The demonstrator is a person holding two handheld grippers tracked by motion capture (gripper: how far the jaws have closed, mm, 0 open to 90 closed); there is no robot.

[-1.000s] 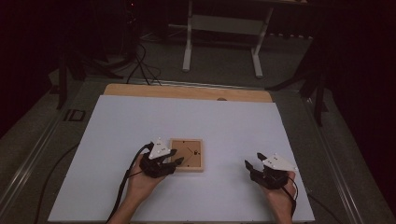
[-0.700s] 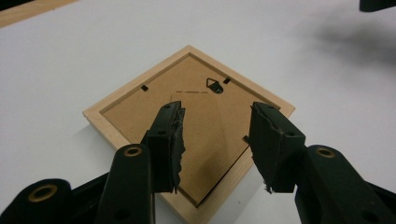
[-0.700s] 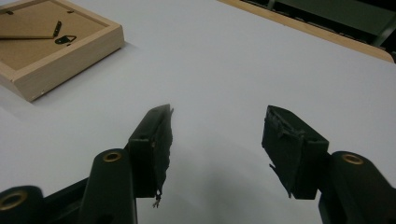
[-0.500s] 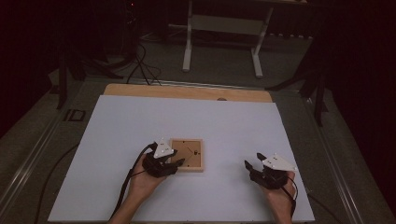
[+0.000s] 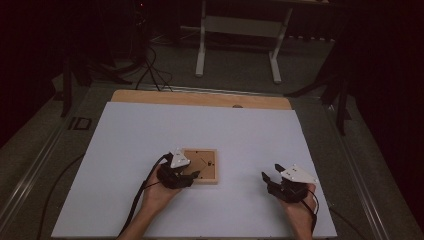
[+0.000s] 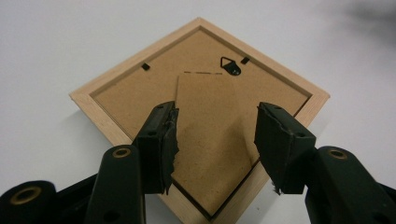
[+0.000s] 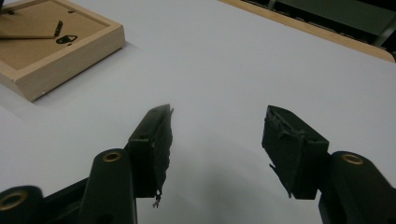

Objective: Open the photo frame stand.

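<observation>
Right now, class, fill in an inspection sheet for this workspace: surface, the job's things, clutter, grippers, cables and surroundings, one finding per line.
Surface: white sheet over a wooden table, whose bare far edge shows.
Job's things: wooden picture frame lying back-side up; stand flap, hanger and clips show.
Clutter: nothing seen.
Grippers: left gripper open over the frame's back, jaws just been opening, flap between them, unpressed; right gripper open above bare sheet, apart from the frame.
Cables: one trails from the left gripper; more on the floor.
Surroundings: dark room, white stand legs beyond the table.
</observation>
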